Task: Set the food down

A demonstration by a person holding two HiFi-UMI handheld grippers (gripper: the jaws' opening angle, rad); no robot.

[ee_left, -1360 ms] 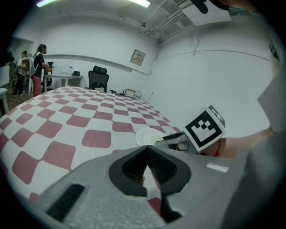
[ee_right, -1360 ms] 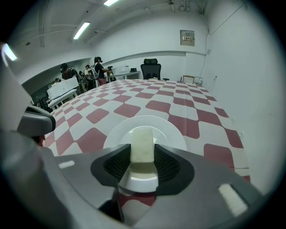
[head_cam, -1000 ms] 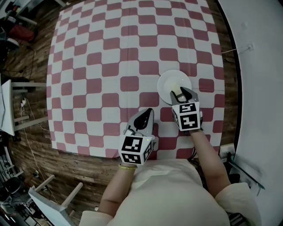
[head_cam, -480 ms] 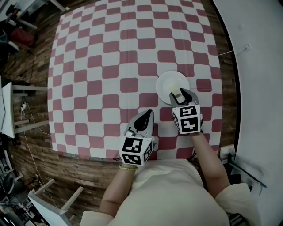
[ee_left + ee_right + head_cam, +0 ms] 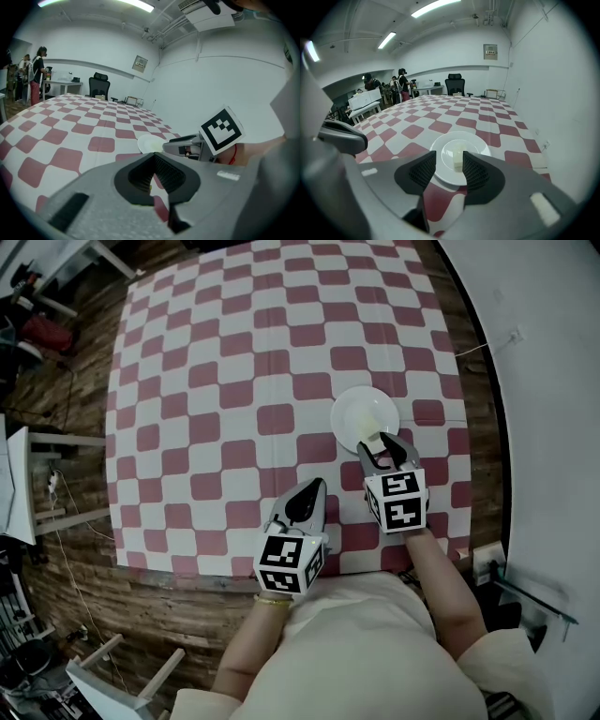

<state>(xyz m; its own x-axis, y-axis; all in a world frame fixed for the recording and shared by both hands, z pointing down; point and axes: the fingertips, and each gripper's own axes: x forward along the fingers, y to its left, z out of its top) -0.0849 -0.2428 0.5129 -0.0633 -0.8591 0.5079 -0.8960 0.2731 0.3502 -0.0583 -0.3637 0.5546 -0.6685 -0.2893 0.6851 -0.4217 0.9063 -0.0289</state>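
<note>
1. A table under a red-and-white checked cloth (image 5: pixel 234 381) fills most of the head view, with wooden floor (image 5: pixel 56 427) at the left and lower left and a white wall (image 5: pixel 553 381) down the right edge.
2. In the right gripper view, an office chair (image 5: pixel 454 84) stands beyond the far end of the table, and people (image 5: pixel 401 84) stand at desks in the upper left.
3. A white plate (image 5: pixel 361 409) sits right of centre in the head view, near the table's right edge.
4. The food (image 5: pixel 457 157), a pale block, lies on the plate on the side nearest the person.
5. The right gripper (image 5: pixel 449 159) hangs over the plate's near rim. Its jaws are spread wide and have just been opening. The block shows in the gap between them, and neither pad presses on it.
6. The left gripper (image 5: pixel 305 495) is at lower centre, left of the right one and clear of the plate. Its jaw tips meet, with nothing pinched.
</note>
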